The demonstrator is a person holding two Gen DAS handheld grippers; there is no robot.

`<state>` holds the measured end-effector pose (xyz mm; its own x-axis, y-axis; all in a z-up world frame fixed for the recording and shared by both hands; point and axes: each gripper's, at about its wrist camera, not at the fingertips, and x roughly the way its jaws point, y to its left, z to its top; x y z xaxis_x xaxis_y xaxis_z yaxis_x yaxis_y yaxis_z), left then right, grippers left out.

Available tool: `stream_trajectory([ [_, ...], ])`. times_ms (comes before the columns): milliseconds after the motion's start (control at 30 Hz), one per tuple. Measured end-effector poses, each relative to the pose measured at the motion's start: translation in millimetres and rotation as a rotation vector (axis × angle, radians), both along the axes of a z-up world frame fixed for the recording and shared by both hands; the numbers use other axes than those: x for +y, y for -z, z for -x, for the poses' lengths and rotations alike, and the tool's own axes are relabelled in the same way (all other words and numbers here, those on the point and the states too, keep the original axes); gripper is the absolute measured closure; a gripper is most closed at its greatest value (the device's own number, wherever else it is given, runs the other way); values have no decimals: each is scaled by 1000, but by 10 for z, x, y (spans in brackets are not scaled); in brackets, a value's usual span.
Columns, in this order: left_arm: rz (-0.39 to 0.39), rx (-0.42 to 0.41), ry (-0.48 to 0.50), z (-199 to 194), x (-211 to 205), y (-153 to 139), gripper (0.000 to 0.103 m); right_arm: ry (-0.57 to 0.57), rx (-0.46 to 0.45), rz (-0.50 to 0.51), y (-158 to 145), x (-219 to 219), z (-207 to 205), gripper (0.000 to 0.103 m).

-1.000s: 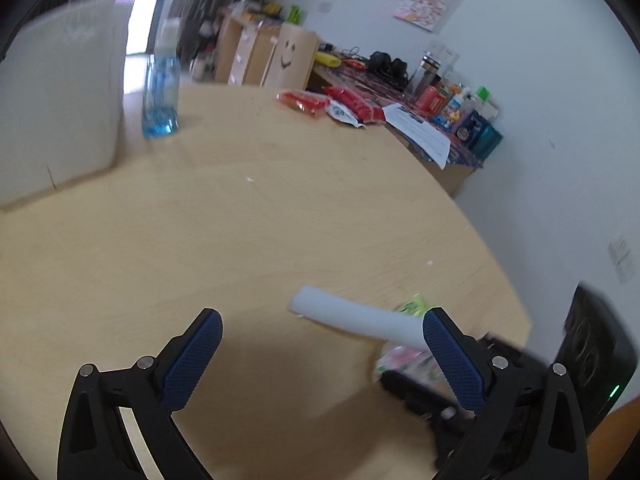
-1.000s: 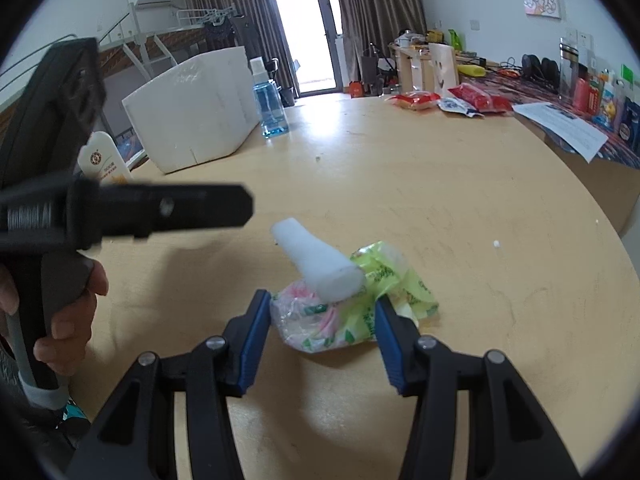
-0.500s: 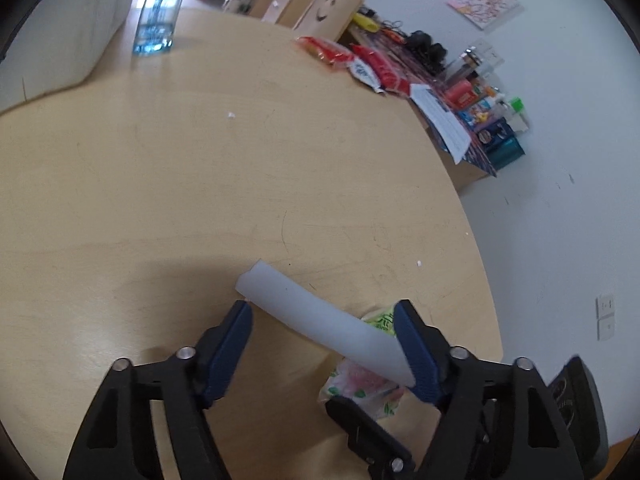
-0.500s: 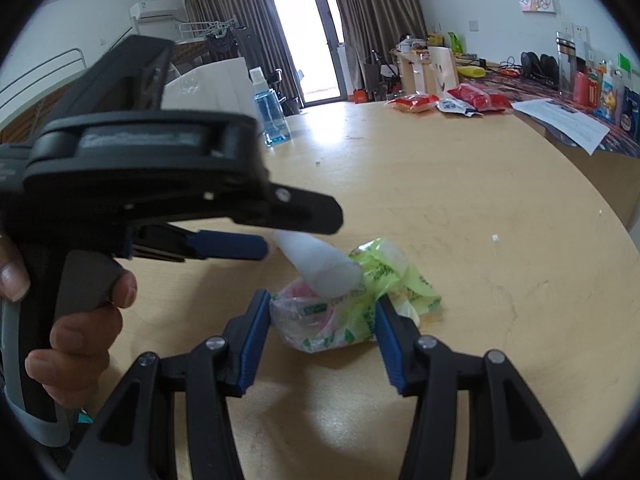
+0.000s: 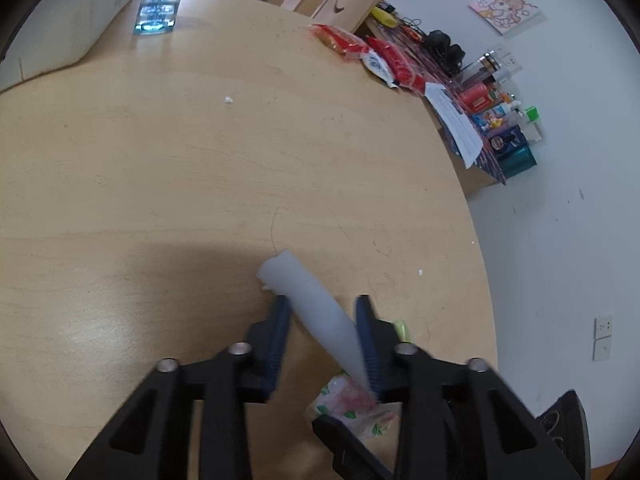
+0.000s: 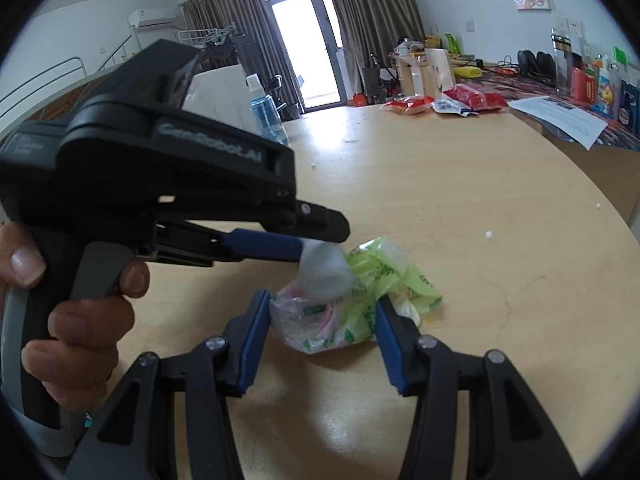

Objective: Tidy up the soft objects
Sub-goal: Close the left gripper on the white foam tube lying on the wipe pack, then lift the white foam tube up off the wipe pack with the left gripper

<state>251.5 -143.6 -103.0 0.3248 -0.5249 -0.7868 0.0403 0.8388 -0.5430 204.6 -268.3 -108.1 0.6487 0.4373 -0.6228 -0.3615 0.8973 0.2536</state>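
Observation:
A white foam stick (image 5: 316,312) lies slanted between the blue pads of my left gripper (image 5: 322,300). Its jaws are closing, and both pads touch the stick. The stick's lower end rests in a crumpled green and pink plastic bag (image 5: 348,404) on the round wooden table (image 5: 200,160). In the right wrist view my right gripper (image 6: 320,298) has its pads against both sides of that bag (image 6: 360,288). The stick's end (image 6: 322,272) pokes out of the bag's top. One blue finger (image 6: 260,242) of the left gripper reaches it from the left, and a person's hand (image 6: 80,320) grips that tool's handle.
A white foam box (image 5: 60,12) and a blue bottle (image 5: 160,0) stand at the table's far left. Red snack packets (image 5: 360,52) lie at the far edge, with a paper sheet (image 5: 456,124) and bottles on a side table. The table's edge curves close on the right.
The left gripper swung in over the stick, rolled, and its wide jaws narrowed onto it. The right gripper and the bag stayed put.

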Motion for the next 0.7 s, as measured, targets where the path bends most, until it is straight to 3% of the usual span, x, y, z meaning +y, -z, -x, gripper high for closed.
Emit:
stream_trajectory([
  [33,-6,4,-8,-12,1,9,90,0,1,-2,0,-2,1,47],
  [133,-9,13,-26,-26,29,41,95,-2,1,0,0,-2,-5,47],
  [700,10,-185,-67,174,490,-380,95,7,13,26,-30,26,-35,47],
])
